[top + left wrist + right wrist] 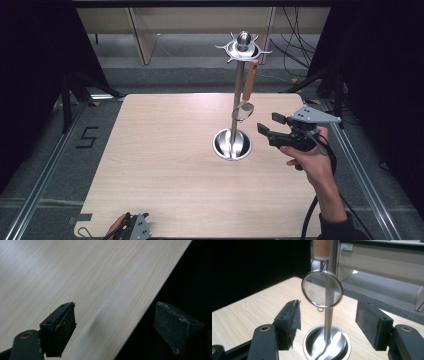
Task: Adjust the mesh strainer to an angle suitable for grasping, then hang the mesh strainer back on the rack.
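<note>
A metal utensil stand (236,95) rises from a round steel base (232,144) right of the table's middle, topped by a hook ring (243,48). A small mesh strainer (243,111) with a wooden handle (249,80) hangs from a hook, its round sieve (322,289) in front of the pole (328,322). My right gripper (270,125) is open just right of the strainer, with nothing between its jaws. My left gripper (131,227) sits at the table's near edge. In the left gripper view the left gripper (115,330) is open over the table edge.
The light wooden table (165,165) is bare around the stand. Dark curtains flank both sides. Metal floor rails (47,170) run along the left and right. Cables (295,40) and wooden furniture (145,35) lie beyond the far edge.
</note>
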### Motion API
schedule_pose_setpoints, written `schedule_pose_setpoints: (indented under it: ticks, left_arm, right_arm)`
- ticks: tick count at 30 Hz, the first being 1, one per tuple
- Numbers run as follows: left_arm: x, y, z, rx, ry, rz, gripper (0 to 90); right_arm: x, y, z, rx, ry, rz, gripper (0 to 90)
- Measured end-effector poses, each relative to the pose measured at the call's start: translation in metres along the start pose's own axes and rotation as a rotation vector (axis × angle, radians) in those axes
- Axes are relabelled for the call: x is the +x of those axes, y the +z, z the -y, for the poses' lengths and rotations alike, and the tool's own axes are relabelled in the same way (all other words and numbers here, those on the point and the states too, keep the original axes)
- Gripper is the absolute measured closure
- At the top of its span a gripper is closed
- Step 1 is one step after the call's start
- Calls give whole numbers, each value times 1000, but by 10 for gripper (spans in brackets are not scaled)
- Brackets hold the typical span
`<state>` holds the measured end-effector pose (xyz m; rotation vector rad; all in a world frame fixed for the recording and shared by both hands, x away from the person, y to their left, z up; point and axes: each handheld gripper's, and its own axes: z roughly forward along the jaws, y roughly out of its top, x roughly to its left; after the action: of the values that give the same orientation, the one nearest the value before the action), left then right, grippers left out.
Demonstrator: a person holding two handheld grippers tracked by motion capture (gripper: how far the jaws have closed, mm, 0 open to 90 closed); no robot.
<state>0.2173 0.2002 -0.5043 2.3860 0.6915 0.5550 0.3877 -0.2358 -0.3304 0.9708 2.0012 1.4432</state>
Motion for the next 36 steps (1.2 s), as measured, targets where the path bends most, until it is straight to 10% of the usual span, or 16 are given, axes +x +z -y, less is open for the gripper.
schedule_pose_setpoints:
  ticks: [36]
  left_arm:
    - [-2, 0, 0, -14, 5, 0, 168]
  right_arm:
    - [13, 19, 52, 233, -23, -36, 352]
